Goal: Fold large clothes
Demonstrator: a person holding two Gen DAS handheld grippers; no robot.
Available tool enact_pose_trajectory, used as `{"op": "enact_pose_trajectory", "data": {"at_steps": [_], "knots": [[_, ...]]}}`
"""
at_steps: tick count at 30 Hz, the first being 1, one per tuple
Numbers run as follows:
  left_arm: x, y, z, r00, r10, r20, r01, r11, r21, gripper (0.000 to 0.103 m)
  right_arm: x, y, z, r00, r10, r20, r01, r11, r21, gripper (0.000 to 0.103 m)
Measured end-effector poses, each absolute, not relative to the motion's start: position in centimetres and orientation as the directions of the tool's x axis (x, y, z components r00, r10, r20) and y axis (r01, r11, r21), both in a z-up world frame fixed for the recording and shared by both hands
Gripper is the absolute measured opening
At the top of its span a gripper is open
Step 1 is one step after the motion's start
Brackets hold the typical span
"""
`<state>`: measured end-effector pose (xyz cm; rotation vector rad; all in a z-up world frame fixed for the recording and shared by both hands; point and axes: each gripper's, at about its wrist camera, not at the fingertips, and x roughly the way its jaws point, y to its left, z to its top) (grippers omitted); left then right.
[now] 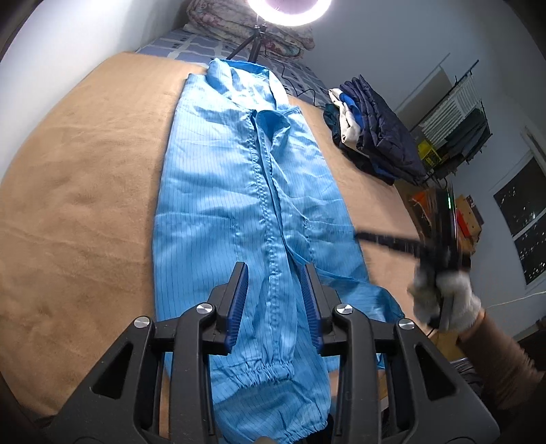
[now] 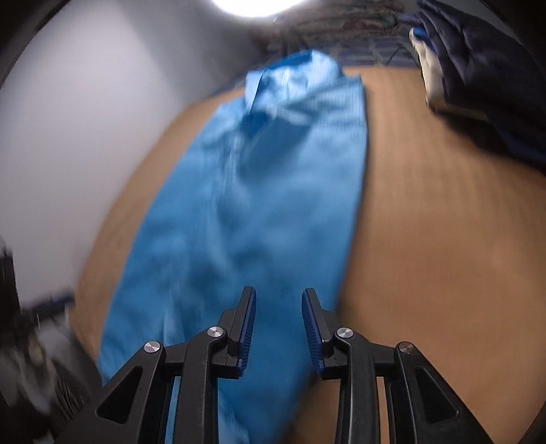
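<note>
Left tool [image 1: 274, 273]: jaws apart, empty, over the blue coverall [image 1: 239, 177] near its cuffs.
Right tool [image 2: 279, 299]: jaws apart, empty, above the coverall's right edge.
Next: grip both cuffs evenly, then fold toward the collar.

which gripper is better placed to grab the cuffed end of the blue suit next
Left. The left gripper is open right over the blue suit near its cuffs; the right gripper is open at the suit's edge.

Garment: a light blue coverall [image 1: 239, 191] lies lengthwise on the tan blanket [image 1: 85, 191], zip up the middle, elastic cuffs nearest the camera.
Left gripper [image 1: 274, 273]: over the lower part of the coverall, jaws apart, nothing pinched between them.
Right gripper [image 1: 409, 244]: blurred, off the coverall's right edge, held by a gloved hand [image 1: 443, 297].
Far right: a pile of dark clothes [image 1: 372, 129].
Top: a ring light [image 1: 290, 8].
</note>
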<state>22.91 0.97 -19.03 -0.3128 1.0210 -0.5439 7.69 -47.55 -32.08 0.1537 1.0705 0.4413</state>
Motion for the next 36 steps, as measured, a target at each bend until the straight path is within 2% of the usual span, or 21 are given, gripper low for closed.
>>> {"op": "enact_pose_trajectory", "data": {"at_steps": [5,10,13,15,19,21,23,24,25,26,29,34,36], "knots": [[22.2,1.7,-20.5,0.418,-0.527,-0.74,0.24,0.849,-0.47,0.031,2.9,-48.1,-34.2,0.358,0.433,-0.827,-0.254,0.898,0.36,0.03],[21.1,3.5,-22.9,0.442,-0.48,-0.758,0.183,0.875,-0.447,0.031,-1.1,-46.2,-33.7,0.294,0.536,-0.792,-0.306,0.837,0.453,0.031],[20.1,4.8,-23.7,0.441,-0.49,-0.752,0.131,0.864,-0.486,0.031,-3.6,-43.7,-33.7,0.208,0.601,-0.772,-0.357,0.781,0.512,0.033],[19.3,5.3,-23.1,0.457,-0.496,-0.738,0.136,0.859,-0.493,0.031,-5.8,-41.4,-33.4,0.165,0.608,-0.777,-0.432,0.752,0.498,0.036],[18.1,5.8,-22.3,0.487,-0.458,-0.743,0.151,0.883,-0.445,0.035,-8.3,-40.0,-32.2,0.211,0.569,-0.795,-0.487,0.766,0.419,0.041],[17.9,6.3,-22.5,0.483,-0.461,-0.745,0.139,0.88,-0.455,0.037,-8.9,-41.3,-31.2,0.271,0.572,-0.774,-0.458,0.784,0.419,0.041],[18.0,7.0,-23.5,0.462,-0.466,-0.754,0.108,0.874,-0.474,0.045,-8.7,-43.0,-30.7,0.336,0.538,-0.773,-0.406,0.823,0.396,0.041],[18.2,7.3,-24.1,0.448,-0.472,-0.759,0.09,0.869,-0.487,0.051,-8.4,-44.0,-30.7,0.371,0.5,-0.782,-0.367,0.853,0.371,0.046],[18.5,7.6,-24.8,0.428,-0.488,-0.76,0.069,0.857,-0.511,0.052,-7.9,-44.5,-30.9,0.391,0.474,-0.789,-0.333,0.872,0.359,0.058],[18.8,8.0,-25.6,0.403,-0.517,-0.755,0.042,0.835,-0.549,0.052,-7.2,-45.6,-31.4,0.408,0.448,-0.795,-0.278,0.891,0.36,0.062],[19.4,8.8,-27.6,0.359,-0.563,-0.744,-0.028,0.791,-0.612,0.052,-5.2,-48.0,-33.5,0.388,0.466,-0.795,-0.194,0.885,0.424,0.063],[20.0,7.4,-28.6,0.318,-0.579,-0.751,0.003,0.793,-0.61,0.052,-3.2,-49.0,-36.8,0.331,0.54,-0.774,-0.151,0.84,0.522,0.062],[20.0,6.7,-28.8,0.309,-0.582,-0.752,0.02,0.795,-0.607,0.05,-3.1,-49.4,-37.1,0.346,0.587,-0.732,-0.159,0.805,0.571,0.061]]}}
